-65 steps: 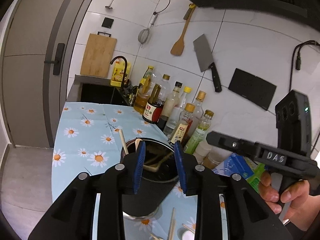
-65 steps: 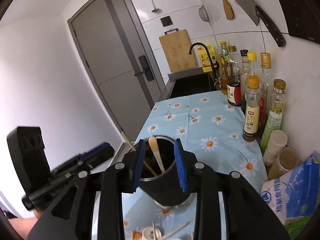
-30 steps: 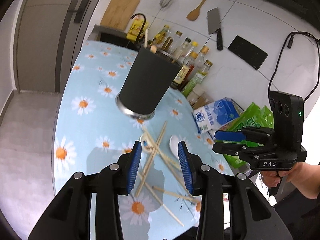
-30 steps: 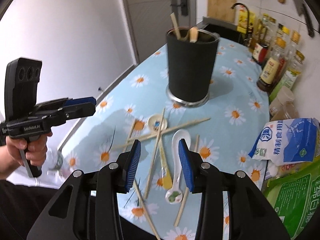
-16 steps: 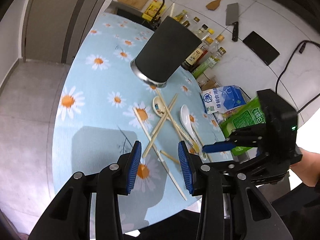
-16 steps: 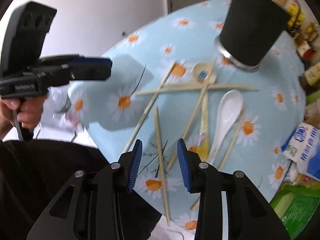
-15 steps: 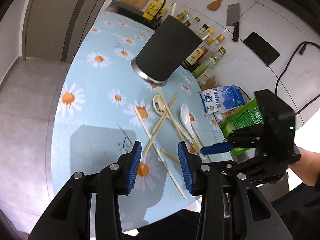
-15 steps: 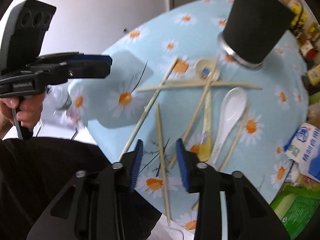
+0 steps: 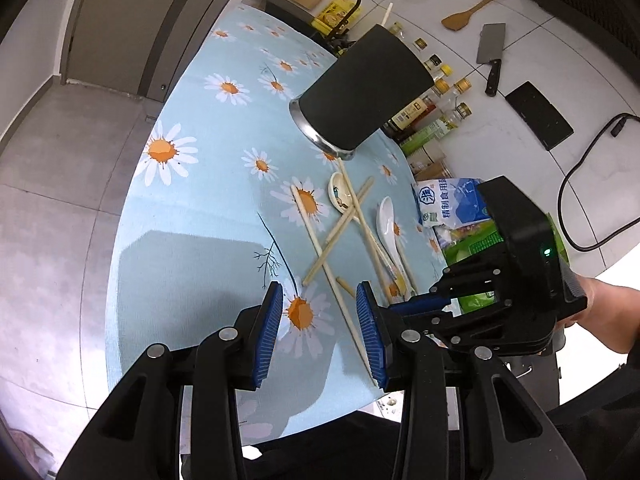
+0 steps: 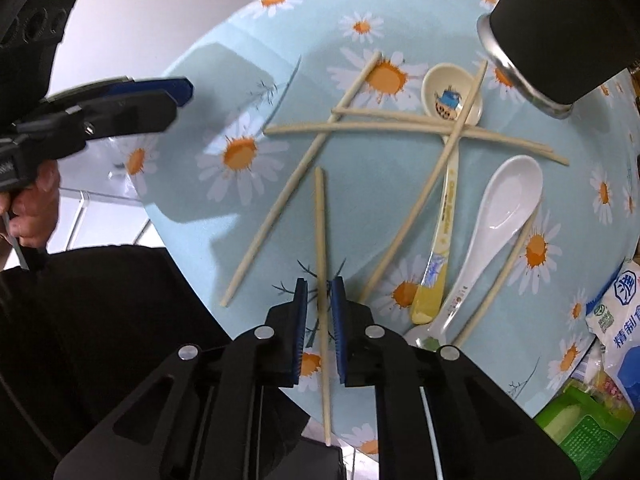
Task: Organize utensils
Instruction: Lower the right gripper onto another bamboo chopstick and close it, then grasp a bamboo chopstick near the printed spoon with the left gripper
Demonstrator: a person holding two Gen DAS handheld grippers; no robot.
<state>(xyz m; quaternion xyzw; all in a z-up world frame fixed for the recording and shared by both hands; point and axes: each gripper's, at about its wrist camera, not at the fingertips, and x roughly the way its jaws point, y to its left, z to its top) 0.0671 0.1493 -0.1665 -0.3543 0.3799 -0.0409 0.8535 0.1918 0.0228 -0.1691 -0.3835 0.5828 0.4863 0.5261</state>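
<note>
The right hand-held gripper (image 10: 319,296) has just dropped low and nearly pinches one near chopstick (image 10: 320,240), ready for the black cup (image 10: 560,28).

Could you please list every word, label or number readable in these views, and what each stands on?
"精制食用" partly readable, on the blue and white bag; "精制" shows on it in the right wrist view.
Yellow spoon handle print: too small to read.
White spoon handle marks: too small.
Sauce bottles labels: blurred, unreadable.
</note>
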